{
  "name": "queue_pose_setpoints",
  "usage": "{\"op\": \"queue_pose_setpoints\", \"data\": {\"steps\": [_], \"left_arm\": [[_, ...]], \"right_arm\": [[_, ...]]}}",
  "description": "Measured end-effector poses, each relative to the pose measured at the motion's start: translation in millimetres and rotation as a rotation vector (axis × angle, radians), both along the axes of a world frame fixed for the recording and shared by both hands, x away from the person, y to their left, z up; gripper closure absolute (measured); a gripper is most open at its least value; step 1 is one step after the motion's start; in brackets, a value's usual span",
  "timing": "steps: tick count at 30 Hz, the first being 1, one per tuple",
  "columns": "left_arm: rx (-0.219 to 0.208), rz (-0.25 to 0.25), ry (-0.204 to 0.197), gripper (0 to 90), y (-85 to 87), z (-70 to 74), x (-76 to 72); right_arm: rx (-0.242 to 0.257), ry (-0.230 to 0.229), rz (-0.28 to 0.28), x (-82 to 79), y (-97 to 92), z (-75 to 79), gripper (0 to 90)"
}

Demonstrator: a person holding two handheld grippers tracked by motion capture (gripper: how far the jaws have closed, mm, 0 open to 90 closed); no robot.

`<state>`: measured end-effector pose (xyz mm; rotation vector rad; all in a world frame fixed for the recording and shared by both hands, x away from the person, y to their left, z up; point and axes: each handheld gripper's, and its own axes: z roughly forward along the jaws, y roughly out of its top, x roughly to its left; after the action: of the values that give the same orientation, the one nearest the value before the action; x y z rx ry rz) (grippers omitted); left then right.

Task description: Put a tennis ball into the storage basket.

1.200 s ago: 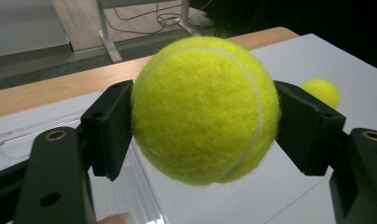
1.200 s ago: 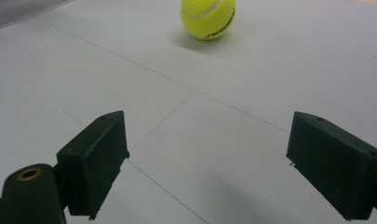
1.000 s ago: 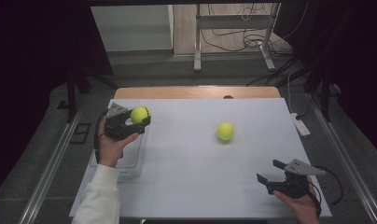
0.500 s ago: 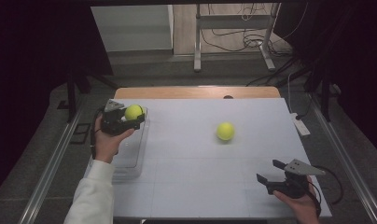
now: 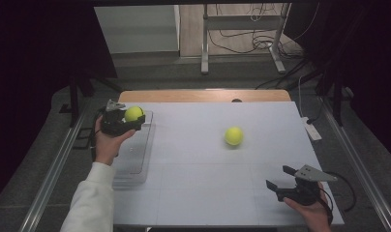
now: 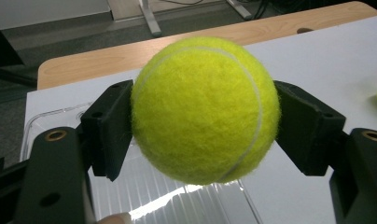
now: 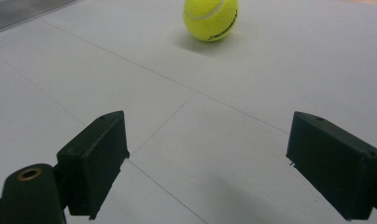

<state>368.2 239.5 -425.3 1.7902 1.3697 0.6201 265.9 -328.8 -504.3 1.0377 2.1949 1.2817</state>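
Observation:
My left gripper [image 5: 130, 121] [image 6: 205, 126] is shut on a yellow tennis ball [image 5: 133, 113] [image 6: 205, 109], held above the far end of a clear plastic tray [image 5: 133, 154] [image 6: 214, 200] at the table's left side. A second yellow tennis ball [image 5: 233, 136] [image 7: 210, 19] lies loose on the white table, right of centre. My right gripper [image 5: 279, 179] [image 7: 207, 168] rests near the front right corner, open, with nothing between its black jaws, which point toward that loose ball.
The white tabletop [image 5: 208, 169] has a wooden strip [image 5: 203, 95] along its far edge. A small white device [image 5: 311, 130] lies at the right edge. Metal rails run along both sides, and a frame with cables stands on the floor beyond.
My left gripper has carried its ball a little to the left and away, over the tray's far end. The right gripper and the loose ball have not moved.

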Motion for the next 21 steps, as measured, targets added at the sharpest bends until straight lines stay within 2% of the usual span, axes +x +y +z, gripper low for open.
{"op": "queue_pose_setpoints", "data": {"steps": [10,17,21], "left_arm": [[0.008,0.015,0.012,26.9,6.0,-1.2,3.4],[0.026,0.049,0.016,26.9,9.7,-4.6,9.8],[0.038,0.064,0.033,26.9,12.9,-7.7,16.0]], "right_arm": [[0.002,0.003,0.001,0.5,-0.1,-0.6,12.5],[0.000,0.004,-0.002,0.5,-0.9,-0.8,12.5],[-0.002,0.005,-0.005,0.7,-0.9,-1.0,12.7]]}}
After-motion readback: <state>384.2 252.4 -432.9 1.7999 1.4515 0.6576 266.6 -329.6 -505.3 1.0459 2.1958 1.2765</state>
